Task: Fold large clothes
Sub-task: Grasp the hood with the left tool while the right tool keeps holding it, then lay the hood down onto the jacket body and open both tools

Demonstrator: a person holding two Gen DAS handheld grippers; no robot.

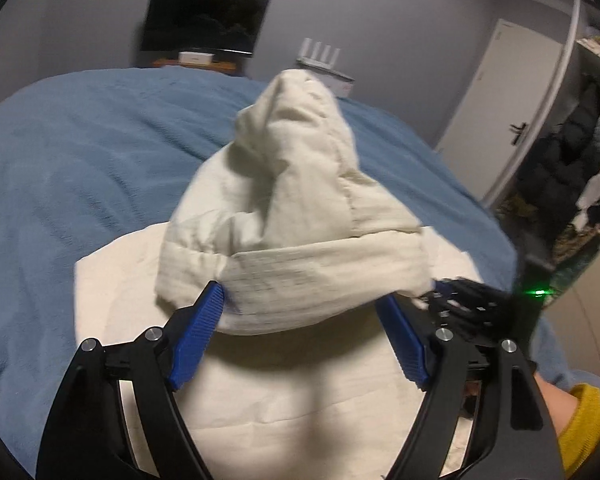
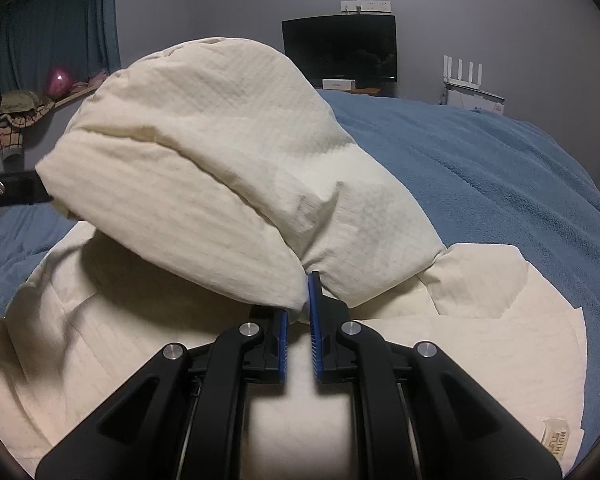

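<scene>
Black hand-held gripper, blue ribbed pads; seemingly mustard sleeve.

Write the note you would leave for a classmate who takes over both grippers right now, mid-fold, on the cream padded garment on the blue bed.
Left gripper: open, jaws wide on either side of the garment's folded edge, pads not pressing.
Right gripper: shut on a pinch of the cream garment.
Garment: lower part lies flat on the blue bedspread; the upper part is lifted in a puffy hump.
Done: one section raised and brought over the flat part.
Left: lay it down flat, release the right, smooth, probably fold again.
</scene>
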